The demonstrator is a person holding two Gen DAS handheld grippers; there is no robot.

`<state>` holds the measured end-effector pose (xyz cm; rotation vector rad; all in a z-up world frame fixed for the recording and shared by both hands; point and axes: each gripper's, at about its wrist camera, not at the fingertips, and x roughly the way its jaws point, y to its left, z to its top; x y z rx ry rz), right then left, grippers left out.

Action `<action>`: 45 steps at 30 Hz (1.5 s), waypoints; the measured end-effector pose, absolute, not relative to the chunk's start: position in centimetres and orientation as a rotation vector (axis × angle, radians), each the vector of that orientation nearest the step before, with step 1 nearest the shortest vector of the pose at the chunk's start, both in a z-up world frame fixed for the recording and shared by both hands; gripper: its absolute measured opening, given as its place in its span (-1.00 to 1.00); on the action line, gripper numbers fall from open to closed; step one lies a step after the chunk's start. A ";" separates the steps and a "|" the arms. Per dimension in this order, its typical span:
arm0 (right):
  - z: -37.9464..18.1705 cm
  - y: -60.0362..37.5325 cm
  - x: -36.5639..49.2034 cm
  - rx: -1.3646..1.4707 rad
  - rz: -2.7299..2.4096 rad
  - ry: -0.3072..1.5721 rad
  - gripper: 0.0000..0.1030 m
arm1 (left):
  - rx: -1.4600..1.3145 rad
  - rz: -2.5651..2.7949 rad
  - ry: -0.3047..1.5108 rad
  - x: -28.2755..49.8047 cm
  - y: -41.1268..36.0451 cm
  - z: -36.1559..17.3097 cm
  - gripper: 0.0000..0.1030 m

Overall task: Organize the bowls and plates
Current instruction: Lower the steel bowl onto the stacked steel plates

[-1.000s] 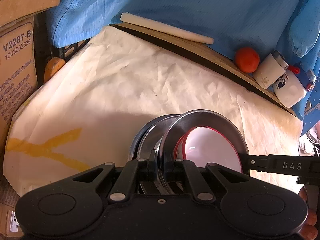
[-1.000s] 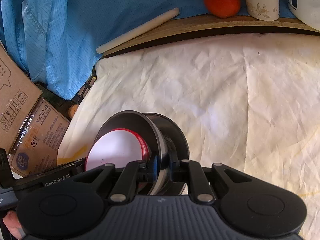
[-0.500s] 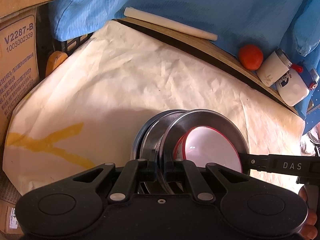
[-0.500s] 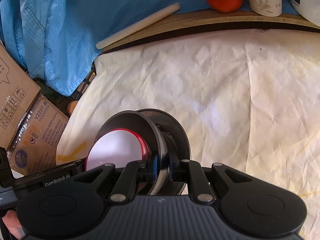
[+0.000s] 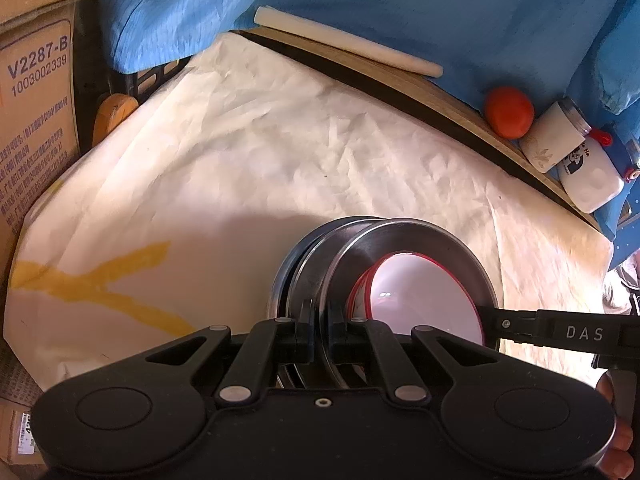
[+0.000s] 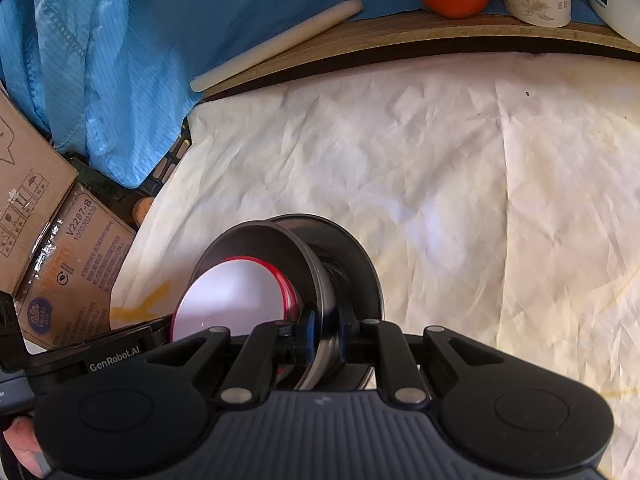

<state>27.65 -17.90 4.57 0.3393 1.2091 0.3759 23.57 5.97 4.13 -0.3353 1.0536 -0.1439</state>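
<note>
A stack of steel dishes (image 5: 404, 248) holds white plates with red rims (image 5: 424, 300) inside it. My left gripper (image 5: 320, 330) is shut on the near rim of the steel stack. In the right wrist view the same steel stack (image 6: 344, 256) and white plates (image 6: 232, 296) appear, and my right gripper (image 6: 326, 338) is shut on its rim from the opposite side. Each gripper's body shows in the other's view: the right one (image 5: 560, 332) and the left one (image 6: 112, 360). The stack hangs over a cream cloth (image 5: 260, 152). Its underside is hidden.
Along the far wooden edge lie a white rod (image 5: 344, 46), an orange-red fruit (image 5: 509, 112), a white cup (image 5: 554, 138) and a white bottle (image 5: 592, 176). Blue fabric (image 6: 120, 60) hangs behind. Cardboard boxes (image 5: 36, 120) stand at the left. A yellow mark (image 5: 92, 280) crosses the cloth.
</note>
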 end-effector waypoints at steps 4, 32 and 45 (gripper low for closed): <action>4.5 -17.9 27.8 0.343 0.377 1.212 -0.74 | -0.337 -0.144 1.055 23.6 6.0 4.0 -0.94; 4.5 -17.9 27.8 0.347 0.385 1.212 -0.71 | -0.341 -0.150 1.049 23.6 5.9 4.0 -0.90; 4.4 -18.1 27.8 0.334 0.398 1.199 -0.67 | -0.357 -0.153 1.043 23.5 6.3 3.9 -0.82</action>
